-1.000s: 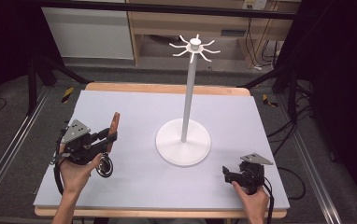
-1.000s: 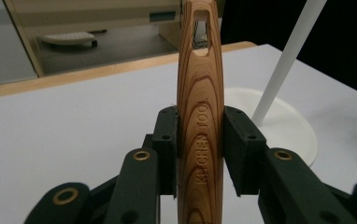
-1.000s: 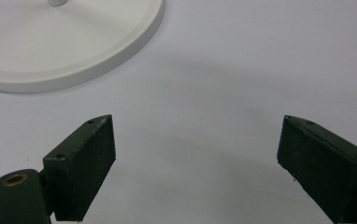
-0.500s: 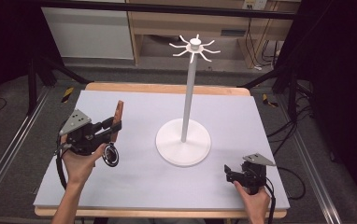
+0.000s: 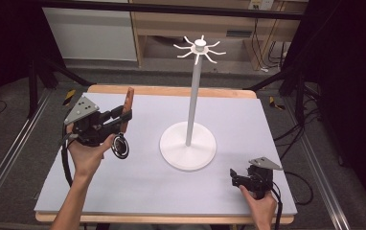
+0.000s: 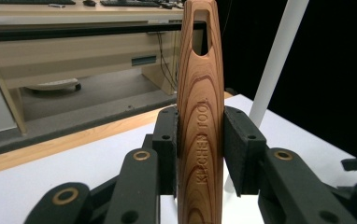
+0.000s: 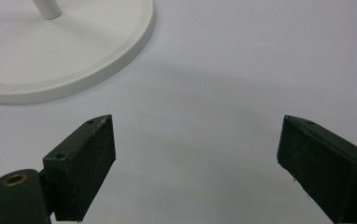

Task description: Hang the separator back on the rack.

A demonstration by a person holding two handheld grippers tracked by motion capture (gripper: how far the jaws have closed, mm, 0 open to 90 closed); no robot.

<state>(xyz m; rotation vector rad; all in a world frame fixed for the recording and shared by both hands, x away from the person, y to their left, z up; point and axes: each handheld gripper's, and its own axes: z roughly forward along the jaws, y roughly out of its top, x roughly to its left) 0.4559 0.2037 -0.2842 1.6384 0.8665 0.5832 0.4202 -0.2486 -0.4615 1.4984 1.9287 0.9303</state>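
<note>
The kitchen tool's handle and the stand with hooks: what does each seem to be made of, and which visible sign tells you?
Handle: wood, smooth finish; brown grain bands and stamped lettering show. Stand: probably painted metal or plastic; even matt white, no grain.

One text could be read: the words "KITCHEN TOOL" ran lengthwise along the wooden handle, stamped into the grain just below the hanging slot. In the left gripper view that handle stood upright between two black pads. No other label, brand, number or sign was legible.
</note>
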